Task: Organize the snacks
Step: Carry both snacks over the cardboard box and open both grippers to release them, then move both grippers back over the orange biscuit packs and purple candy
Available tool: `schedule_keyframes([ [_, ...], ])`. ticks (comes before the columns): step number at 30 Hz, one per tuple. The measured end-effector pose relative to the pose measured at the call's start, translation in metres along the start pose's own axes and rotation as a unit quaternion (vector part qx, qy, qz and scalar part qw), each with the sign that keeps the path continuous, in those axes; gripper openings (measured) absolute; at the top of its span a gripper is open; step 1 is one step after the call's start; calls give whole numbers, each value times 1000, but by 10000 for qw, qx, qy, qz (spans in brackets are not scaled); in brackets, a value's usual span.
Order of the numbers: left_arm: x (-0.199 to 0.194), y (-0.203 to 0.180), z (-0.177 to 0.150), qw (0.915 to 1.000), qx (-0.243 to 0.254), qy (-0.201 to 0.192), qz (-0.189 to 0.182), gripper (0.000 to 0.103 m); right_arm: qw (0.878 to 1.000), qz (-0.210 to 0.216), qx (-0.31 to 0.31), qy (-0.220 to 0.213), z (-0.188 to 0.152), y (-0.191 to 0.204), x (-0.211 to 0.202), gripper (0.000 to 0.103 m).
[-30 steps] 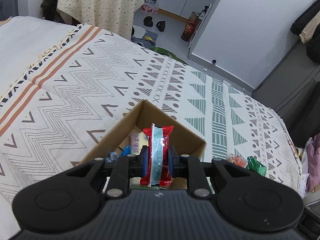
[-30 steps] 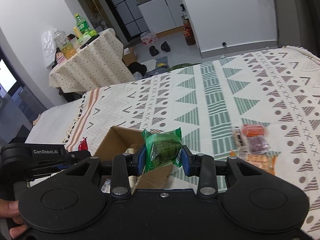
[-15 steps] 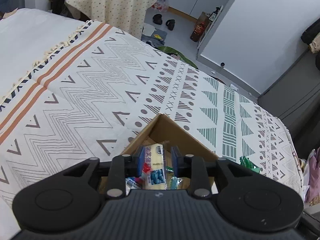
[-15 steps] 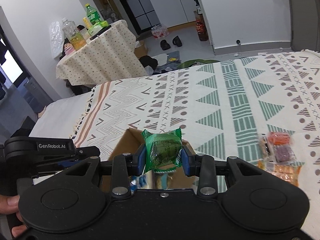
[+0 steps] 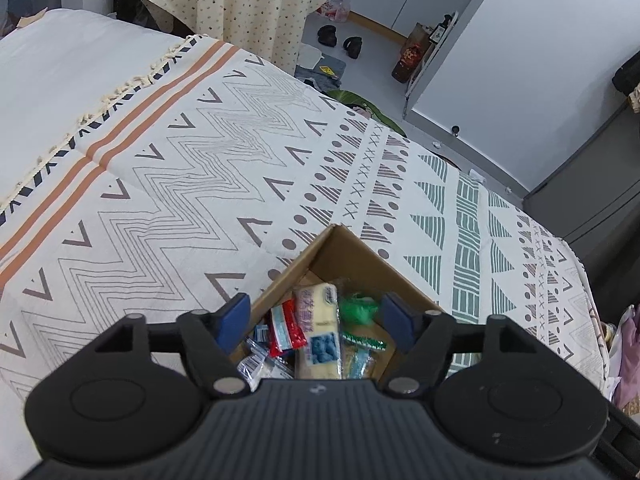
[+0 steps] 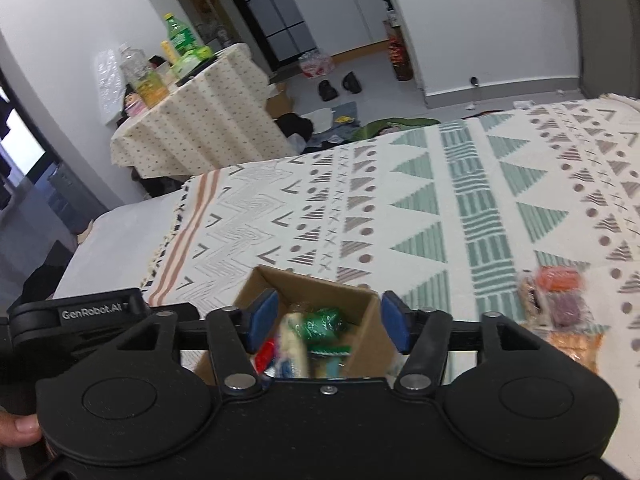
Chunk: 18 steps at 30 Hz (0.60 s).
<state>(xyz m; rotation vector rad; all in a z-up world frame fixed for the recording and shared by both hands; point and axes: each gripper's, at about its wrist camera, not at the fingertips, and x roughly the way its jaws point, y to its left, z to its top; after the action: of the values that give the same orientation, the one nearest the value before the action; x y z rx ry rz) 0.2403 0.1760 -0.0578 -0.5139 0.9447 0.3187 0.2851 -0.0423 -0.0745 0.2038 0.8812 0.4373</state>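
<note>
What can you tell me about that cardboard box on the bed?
The cardboard box is small, plain brown and open-topped, with one corner pointing away from the camera. It sits upright on the patterned bedspread. Inside lie several wrapped snacks: a pale yellow packet, a red packet and a crumpled green packet. Both tongs, left and right, hover open above it, touching nothing.

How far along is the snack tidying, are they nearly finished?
Partly done. The cardboard box already holds several snacks, among them a red packet, a pale yellow packet and a green packet. Nothing is in hand: the left gripper and the right gripper both hover open above the box. Left to do: a few packets on the patterned blanket.
</note>
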Motion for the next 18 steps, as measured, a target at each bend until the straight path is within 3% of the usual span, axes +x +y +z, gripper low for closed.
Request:
schedule_keyframes([
  [4, 1, -9, -6, 9999, 103, 51, 9, 77, 9997, -211, 143, -68, -8, -18, -12, 78],
  [8, 2, -19, -15, 9998, 193, 98, -23, 79, 9989, -409, 218, -92, -13, -34, -24, 88],
  [18, 7, -60, -37, 9980, 554, 253, -146, 85, 9967, -713, 343, -186, -24, -75, -50, 97],
])
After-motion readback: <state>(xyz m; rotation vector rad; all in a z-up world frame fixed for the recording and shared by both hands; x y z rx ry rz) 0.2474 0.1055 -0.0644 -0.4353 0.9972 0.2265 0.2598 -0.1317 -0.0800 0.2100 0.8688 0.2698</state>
